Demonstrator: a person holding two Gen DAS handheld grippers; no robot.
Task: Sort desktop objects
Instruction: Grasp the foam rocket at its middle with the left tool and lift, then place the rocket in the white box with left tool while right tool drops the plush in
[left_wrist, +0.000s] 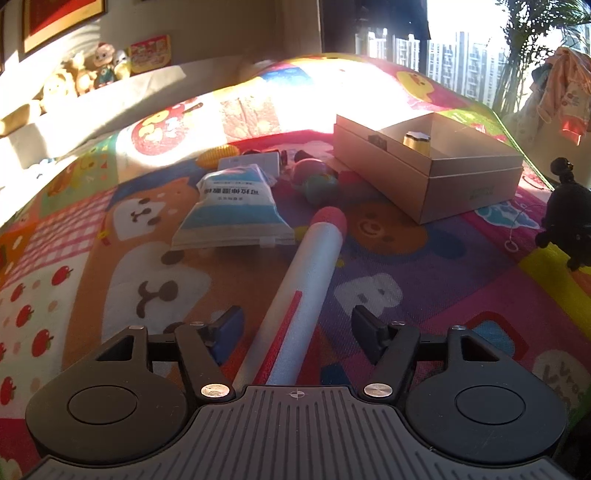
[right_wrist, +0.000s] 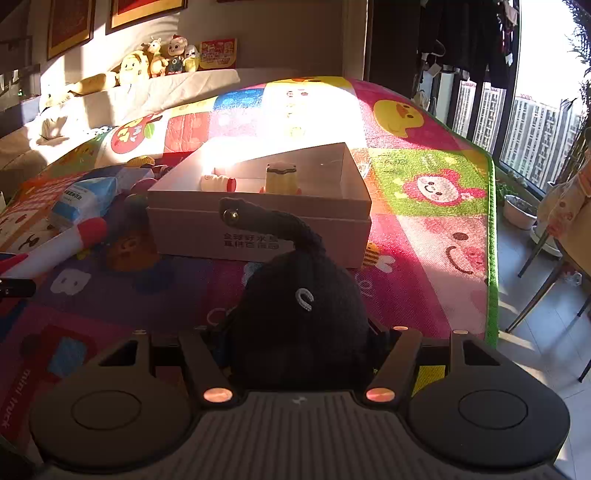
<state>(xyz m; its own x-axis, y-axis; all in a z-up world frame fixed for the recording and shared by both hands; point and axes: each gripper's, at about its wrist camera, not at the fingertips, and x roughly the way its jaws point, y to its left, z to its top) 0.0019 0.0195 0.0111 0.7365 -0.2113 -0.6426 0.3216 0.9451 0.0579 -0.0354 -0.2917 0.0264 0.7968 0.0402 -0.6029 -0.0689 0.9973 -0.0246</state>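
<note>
Between padded fingers (right_wrist: 380, 332), a knitted (black) toy (right_wrist: 299, 317).

Bright patchwork play mat (left_wrist: 424, 266) with cartoon bears, ducks, red apples; beige cardboard box (left_wrist: 436, 177); white foam tube (left_wrist: 295, 306) with pink-red tip, red stripe; black knitted toy (right_wrist: 295, 317); blue-white packet (left_wrist: 232, 206).

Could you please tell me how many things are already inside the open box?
2: a yellow jar near the middle of the box, and a small white bottle lying to its left. More may be hidden.
</note>
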